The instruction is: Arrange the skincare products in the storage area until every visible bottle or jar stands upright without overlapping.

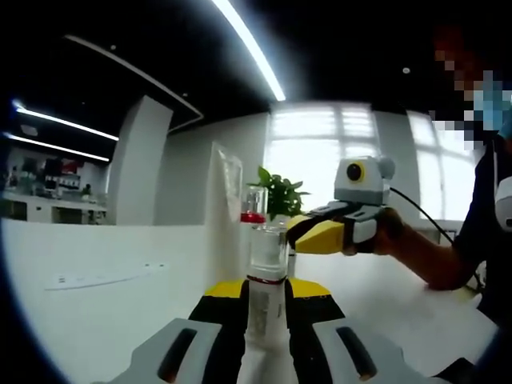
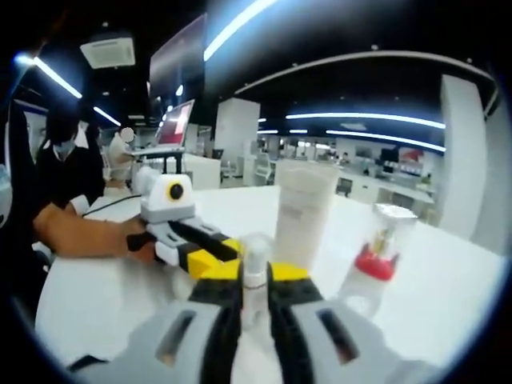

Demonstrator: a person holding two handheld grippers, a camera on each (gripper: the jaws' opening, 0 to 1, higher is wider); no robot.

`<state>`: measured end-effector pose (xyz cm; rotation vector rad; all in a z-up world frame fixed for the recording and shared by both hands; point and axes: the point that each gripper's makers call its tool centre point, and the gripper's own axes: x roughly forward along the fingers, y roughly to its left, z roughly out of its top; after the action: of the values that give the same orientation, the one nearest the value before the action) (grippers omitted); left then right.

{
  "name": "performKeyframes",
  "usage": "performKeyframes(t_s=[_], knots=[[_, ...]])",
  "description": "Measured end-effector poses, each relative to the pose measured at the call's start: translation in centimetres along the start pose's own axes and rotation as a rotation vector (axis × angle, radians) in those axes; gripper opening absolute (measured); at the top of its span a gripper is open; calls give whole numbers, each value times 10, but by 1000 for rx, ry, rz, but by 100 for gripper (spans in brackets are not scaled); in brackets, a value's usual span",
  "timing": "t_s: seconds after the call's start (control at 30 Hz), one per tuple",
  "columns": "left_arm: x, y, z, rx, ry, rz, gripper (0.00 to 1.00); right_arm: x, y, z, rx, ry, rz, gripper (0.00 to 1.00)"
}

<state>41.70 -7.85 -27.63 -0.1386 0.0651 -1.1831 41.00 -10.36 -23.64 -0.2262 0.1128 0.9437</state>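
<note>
So both sets of jaws look to be pinched on the same little clear bottle [image 1: 266,276], which stands upright on the white table [image 1: 96,320]: in the left gripper view the left gripper [image 1: 266,320] has its black jaws nearly closed against the bottle's lower body, and in the right gripper view the right gripper [image 2: 254,308] does the same from the other side, jaws narrow with the bottle's white pump top [image 2: 254,264] poking up between them. Each gripper also shows up in the other's view, yellow fingers reaching toward the bottle, with a person's hand [image 1: 400,232] behind it. Just past the bottle there's a tall frosted white tube [image 2: 306,212] standing upright, and beside that a clear bottle with a red collar [image 2: 376,252], tilted in that view, though the fisheye may be doing that. If I were doing this step I'd keep the small bottle vertical, set it down in a bare patch near the tube without touching it, then let go with one gripper at a time so it doesn't tip. Hard to tell: whether the jaws really touch the bottle or just flank it, the bottle's base is hidden by the jaws, and any label is too blurry to read
</note>
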Motion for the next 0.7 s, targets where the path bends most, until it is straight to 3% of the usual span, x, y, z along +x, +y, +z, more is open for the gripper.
performKeyframes(t_s=[0.23, 0.4, 0.5, 0.7], knots=[[-7, 5, 5, 1, -19, 22, 17, -3, -1, 12, -11, -48, -16, 11], [-11, 7, 6, -7, -23, 39, 19, -6, 0, 30, -23, -130, -23, 13], [-14, 7, 7, -17, -30, 46, 19, -10, 5, 45, -26, -203, -6, 14], [-19, 2, 9, -34, -45, 54, 24, -13, 20, 60, -20, -283, 58, 19]])
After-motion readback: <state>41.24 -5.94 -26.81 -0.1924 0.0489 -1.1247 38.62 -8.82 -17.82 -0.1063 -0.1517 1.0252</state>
